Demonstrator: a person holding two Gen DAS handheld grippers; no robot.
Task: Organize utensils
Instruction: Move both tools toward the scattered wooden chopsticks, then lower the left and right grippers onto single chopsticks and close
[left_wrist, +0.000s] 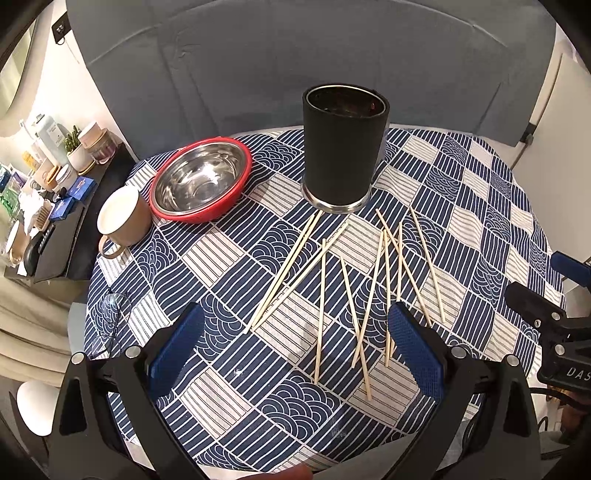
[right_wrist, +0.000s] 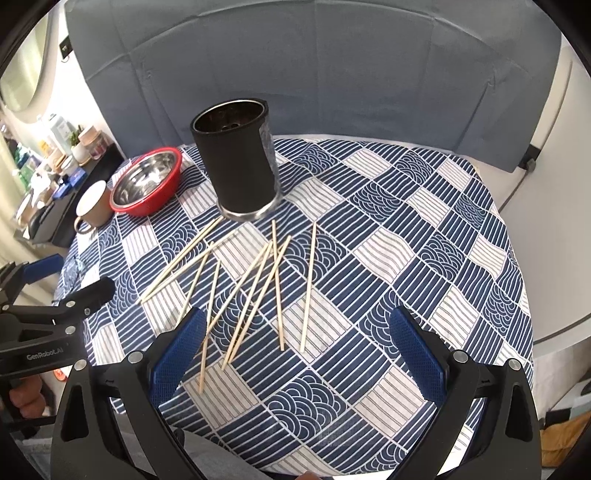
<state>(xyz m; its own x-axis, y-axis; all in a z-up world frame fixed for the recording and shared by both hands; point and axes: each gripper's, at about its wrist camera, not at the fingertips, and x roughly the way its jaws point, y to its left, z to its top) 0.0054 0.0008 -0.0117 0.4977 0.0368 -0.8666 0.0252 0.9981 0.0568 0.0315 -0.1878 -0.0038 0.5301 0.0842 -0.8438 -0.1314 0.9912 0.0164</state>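
Several pale wooden chopsticks (left_wrist: 347, 280) lie scattered and crossed on the blue-and-white patterned tablecloth (left_wrist: 236, 354), in front of an upright black cylindrical holder (left_wrist: 343, 147) with a steel base. They also show in the right wrist view (right_wrist: 255, 284), with the holder (right_wrist: 236, 158) behind them. My left gripper (left_wrist: 295, 347) is open and empty, hovering above the near ends of the chopsticks. My right gripper (right_wrist: 295, 347) is open and empty, above the cloth just right of the chopsticks. Each gripper shows at the edge of the other's view.
A steel bowl in a red rim (left_wrist: 201, 179) and a tan mug (left_wrist: 123, 216) stand at the table's left. A grey padded headboard (left_wrist: 295, 55) rises behind. A cluttered side shelf (left_wrist: 48, 177) is at the left. Eyeglasses (left_wrist: 110, 321) lie near the left edge.
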